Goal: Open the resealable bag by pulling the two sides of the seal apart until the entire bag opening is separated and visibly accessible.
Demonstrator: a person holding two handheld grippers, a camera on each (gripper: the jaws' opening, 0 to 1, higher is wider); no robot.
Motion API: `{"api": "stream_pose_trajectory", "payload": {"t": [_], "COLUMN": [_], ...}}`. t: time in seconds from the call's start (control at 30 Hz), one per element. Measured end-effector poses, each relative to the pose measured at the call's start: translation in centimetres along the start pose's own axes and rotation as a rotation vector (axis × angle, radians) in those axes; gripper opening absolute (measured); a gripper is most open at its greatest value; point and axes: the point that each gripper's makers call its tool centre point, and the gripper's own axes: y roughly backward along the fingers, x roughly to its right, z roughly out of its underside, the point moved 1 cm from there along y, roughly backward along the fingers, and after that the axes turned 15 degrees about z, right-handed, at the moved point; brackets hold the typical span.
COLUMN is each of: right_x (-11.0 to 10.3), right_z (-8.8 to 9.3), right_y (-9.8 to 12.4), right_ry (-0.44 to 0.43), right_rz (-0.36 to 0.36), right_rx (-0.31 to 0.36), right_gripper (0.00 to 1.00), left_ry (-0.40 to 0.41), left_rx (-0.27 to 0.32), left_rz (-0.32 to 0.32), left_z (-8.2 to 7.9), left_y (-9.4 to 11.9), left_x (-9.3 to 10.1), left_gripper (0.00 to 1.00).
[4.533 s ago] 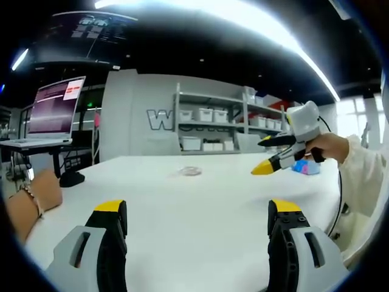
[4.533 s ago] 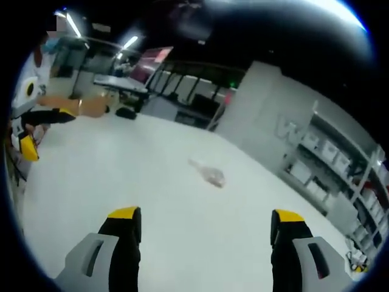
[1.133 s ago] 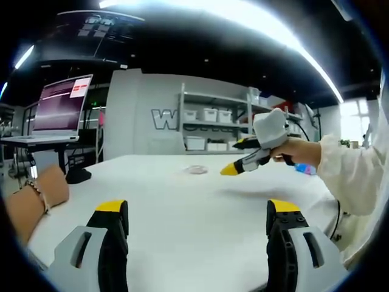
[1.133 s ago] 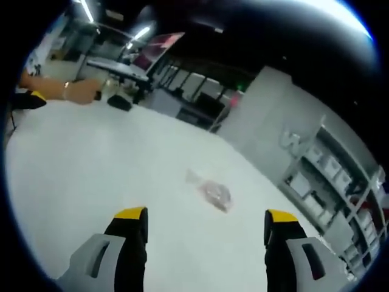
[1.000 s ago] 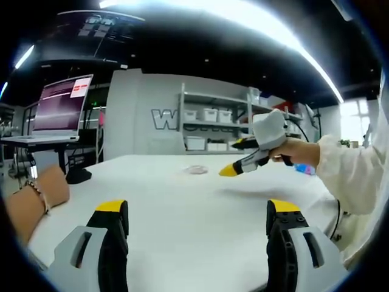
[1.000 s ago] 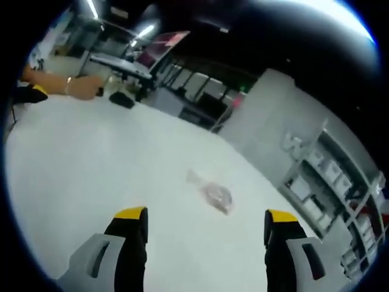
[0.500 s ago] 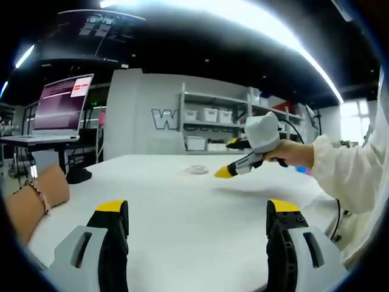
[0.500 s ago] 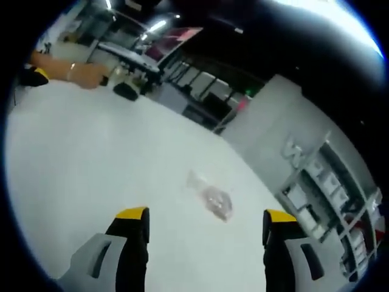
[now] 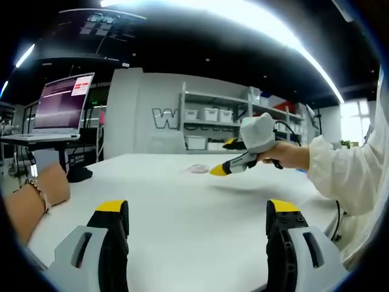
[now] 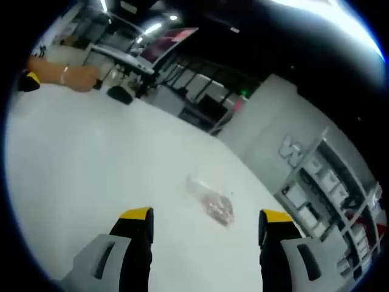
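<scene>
1. In the left gripper view, the resealable bag lay flat far out on the white worktop, well apart from the left gripper, whose jaws stood wide with nothing between them.
2. From that view the bag was a small, pale, clear patch with something pinkish inside; it looked thin and light, so I judged it would slide or lift at the first touch rather than stay put.
3. The right gripper came in from the right, held in a hand with a pale sleeve behind it. Its yellow tips pointed down and leftward, just beside the bag. How far its jaws were parted could not be told from that angle.
4. A bare forearm with a bracelet rested low at the left edge, level with the worktop.
5. In the right gripper view, the bag sat between and just beyond the right gripper's jaw tips, which were wide and gripped nothing.
6. Here the film looked soft, crinkled and probably slippery, with a narrower clear end toward the upper left and pinkish contents bunched toward the lower right. Which end carried the seal was too blurred to tell.
7. My judgement: each gripper should pinch one lip of the seal strip, not the filled belly, since the film would stretch or slip there.
8. The right gripper was angled down at the bag from close by.
</scene>
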Motion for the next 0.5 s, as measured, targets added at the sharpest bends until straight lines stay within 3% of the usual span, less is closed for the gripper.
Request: {"api": "stream_pose_trajectory", "payload": {"t": [0.5], "right_x": [-0.2], "right_z": [0.4], "right_y": [-1.1], "right_ry": [-0.119], "right_rz": [0.01], "right_rx": [-0.022], "right_gripper": [0.65], "left_ry": [0.0], "left_rx": [0.001], "left_rz": [-0.009], "left_z": [0.1], "left_y": [0.2], "left_x": [-0.1], "left_gripper": [0.92]}}
